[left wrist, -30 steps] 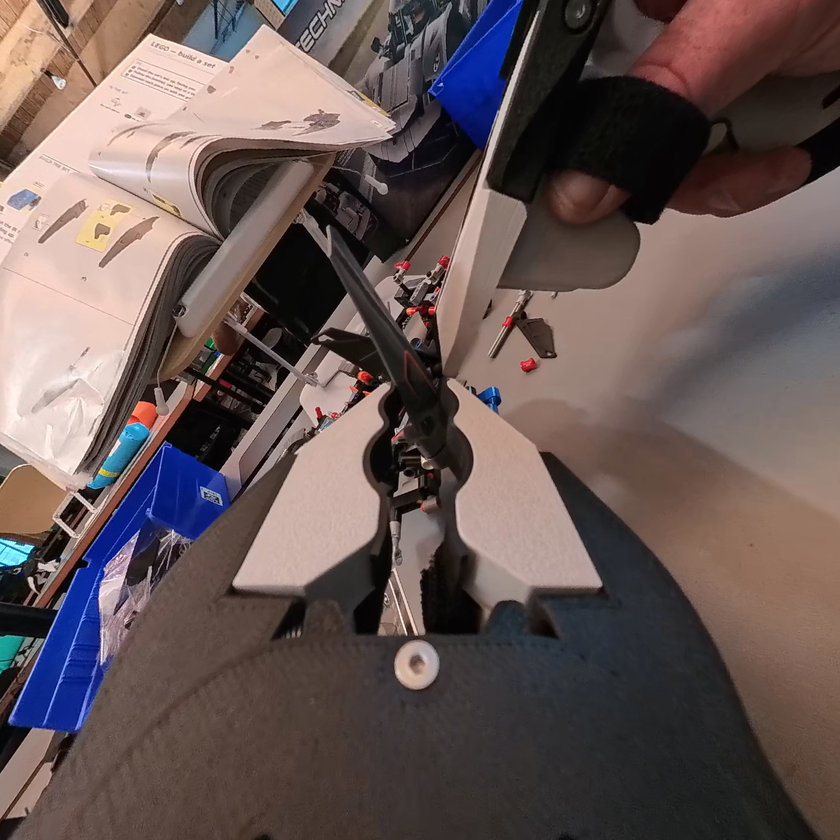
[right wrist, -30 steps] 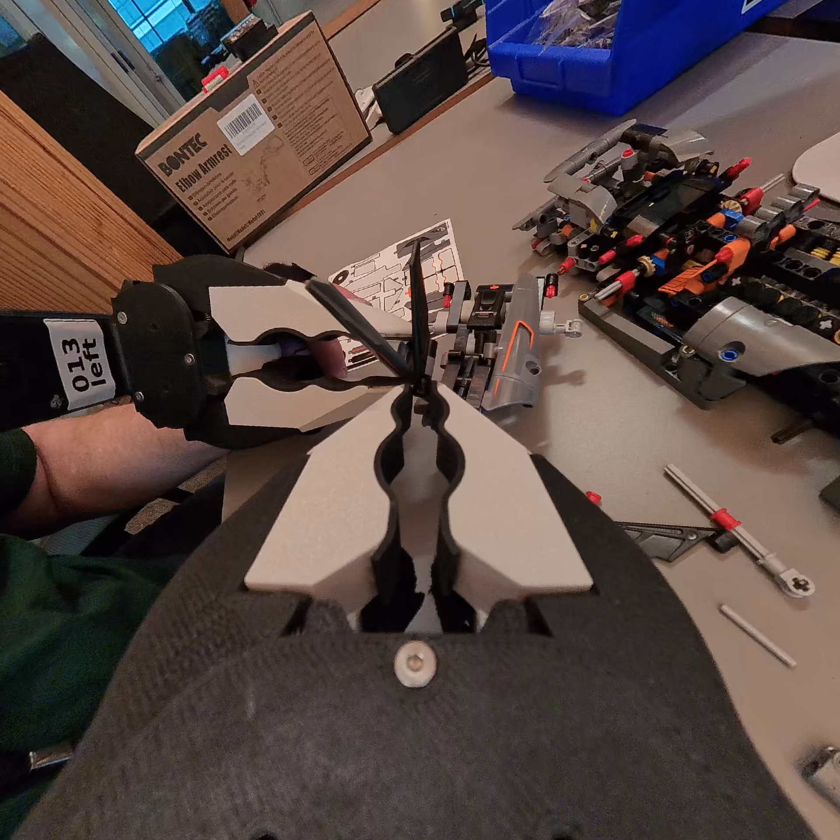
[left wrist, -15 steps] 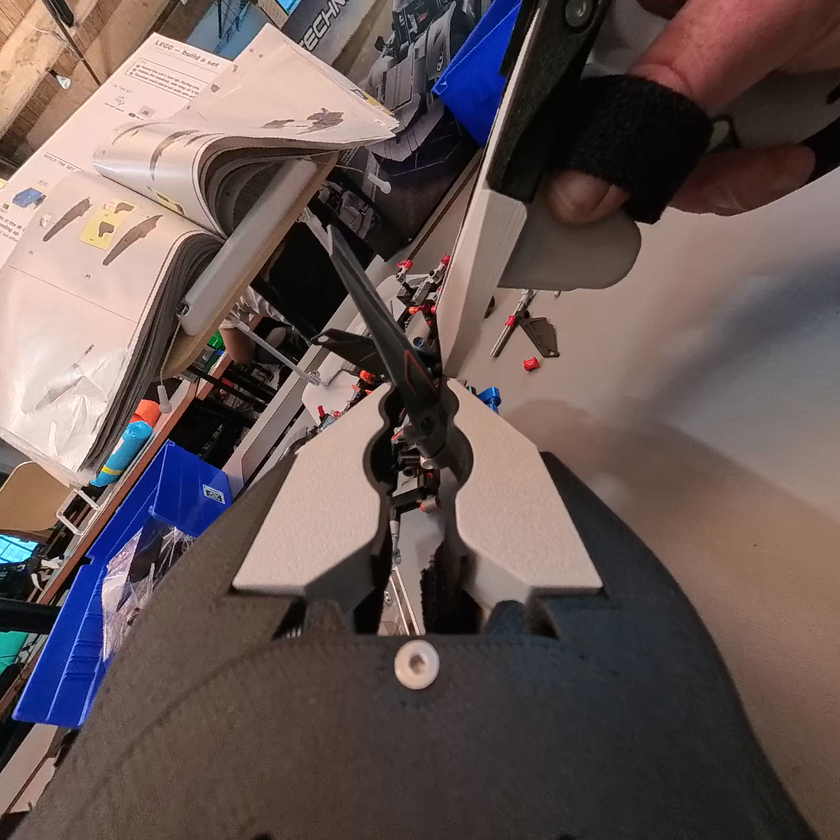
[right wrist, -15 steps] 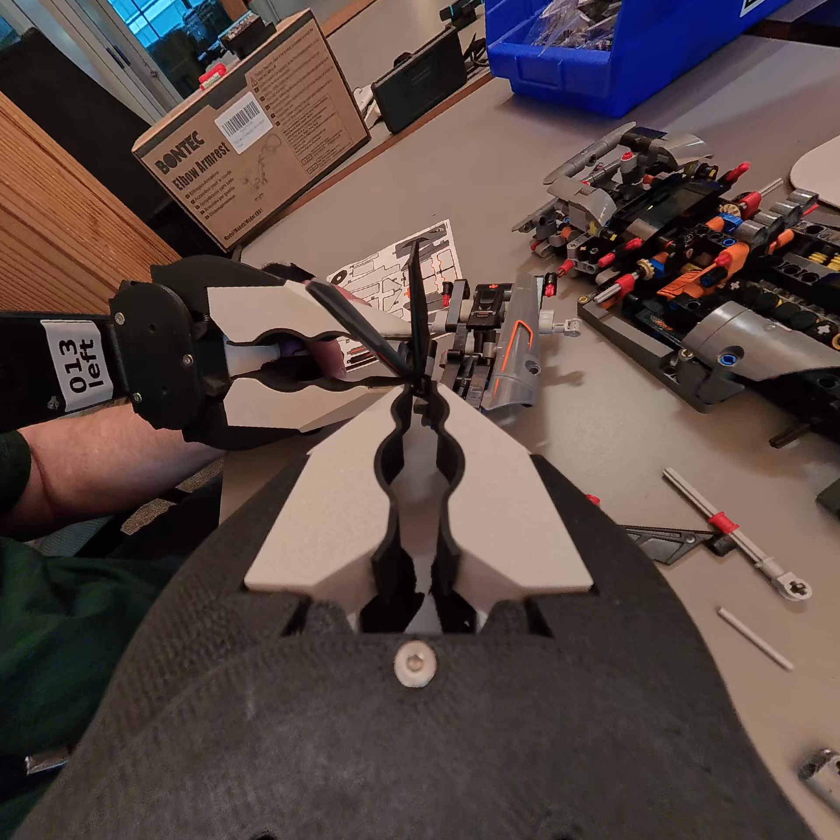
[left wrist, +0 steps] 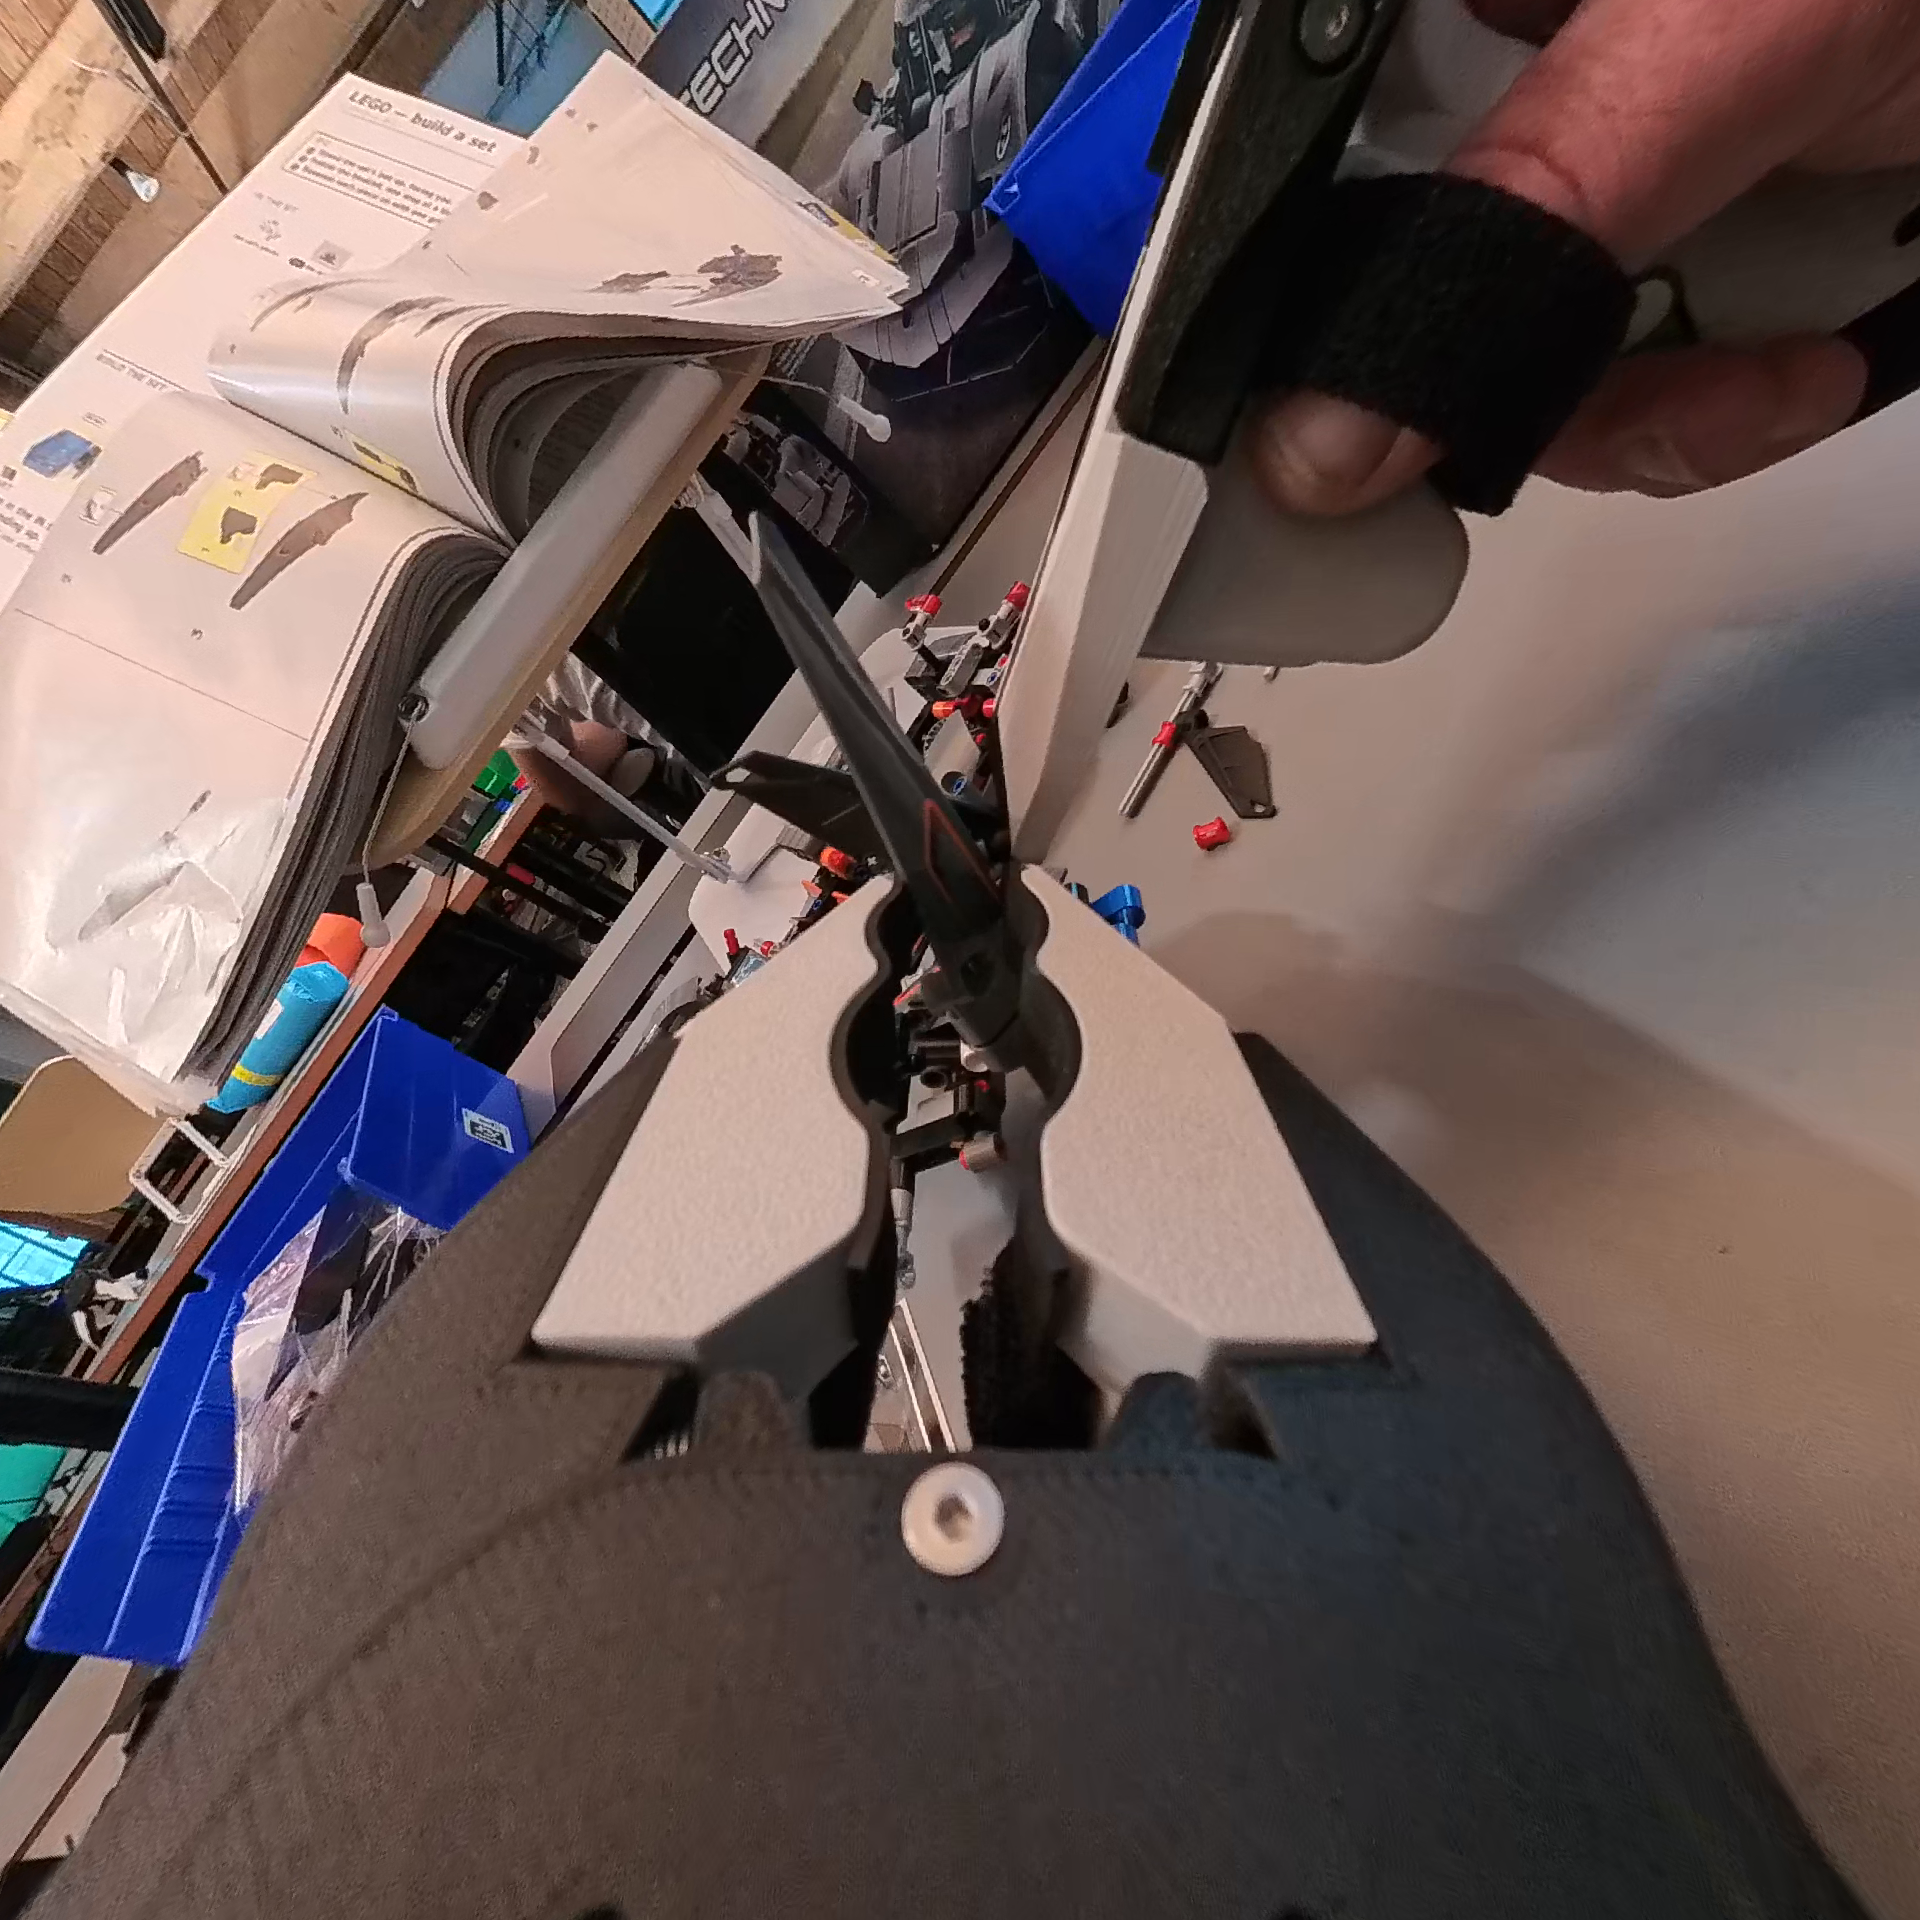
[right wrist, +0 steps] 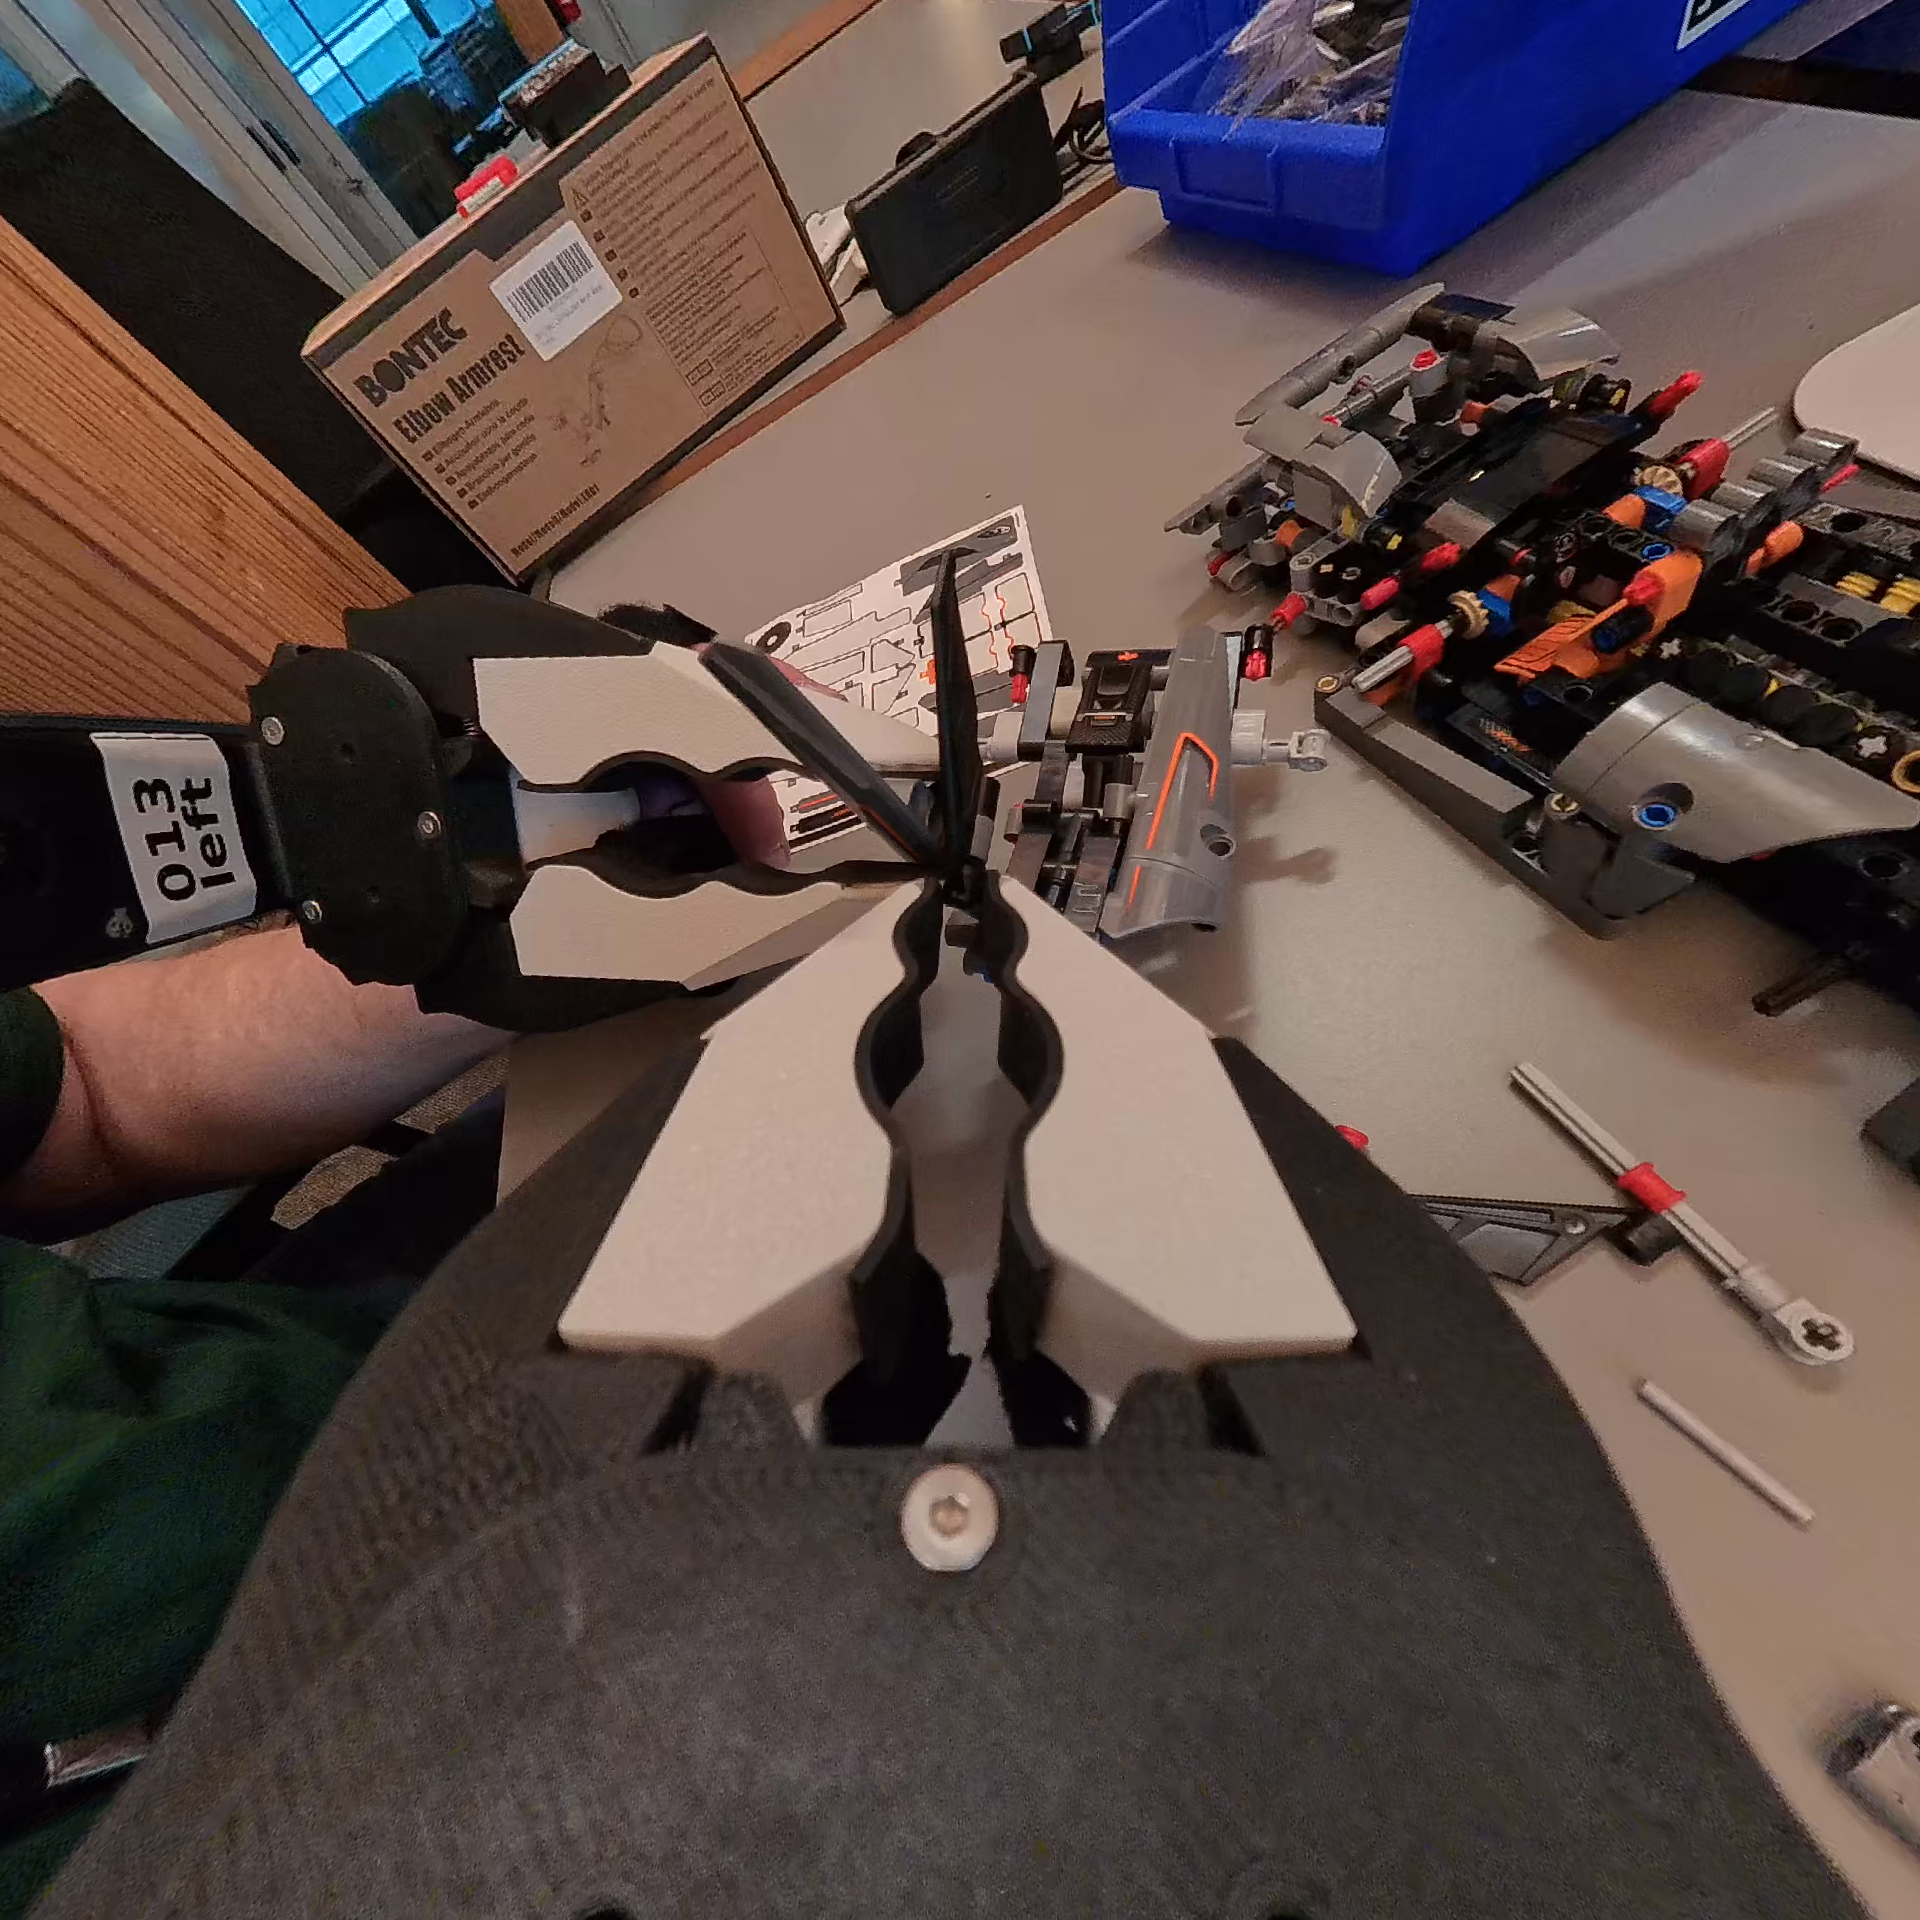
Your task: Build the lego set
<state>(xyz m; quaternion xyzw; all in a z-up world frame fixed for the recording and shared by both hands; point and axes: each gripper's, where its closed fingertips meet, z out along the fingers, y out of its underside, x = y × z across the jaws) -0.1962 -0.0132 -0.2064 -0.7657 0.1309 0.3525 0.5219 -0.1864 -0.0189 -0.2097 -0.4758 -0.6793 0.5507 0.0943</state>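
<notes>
In the right wrist view my right gripper (right wrist: 961, 883) is shut on the base of a thin black blade-shaped part (right wrist: 951, 707) that stands upright. My left gripper (right wrist: 914, 821) reaches in from the left, shut on a second long black blade part (right wrist: 821, 748) that slants up-left. The two parts meet at the fingertips. In the left wrist view my left gripper (left wrist: 956, 904) holds that black blade with an orange line (left wrist: 883, 790) between its jaws. The right gripper's fingers (left wrist: 1070, 675) come down from the upper right, held by a hand.
On the grey table (right wrist: 1403, 987) lie a grey subassembly with an orange line (right wrist: 1164, 790), a sticker sheet (right wrist: 914, 623), the large car chassis (right wrist: 1610, 582), an axle with a red bush (right wrist: 1662, 1195) and a thin rod (right wrist: 1725, 1449). A blue bin (right wrist: 1403, 135), cardboard box (right wrist: 582, 343) and open instruction book (left wrist: 260, 571) stand behind. Both grippers' tips are close together, under 4 cm apart.
</notes>
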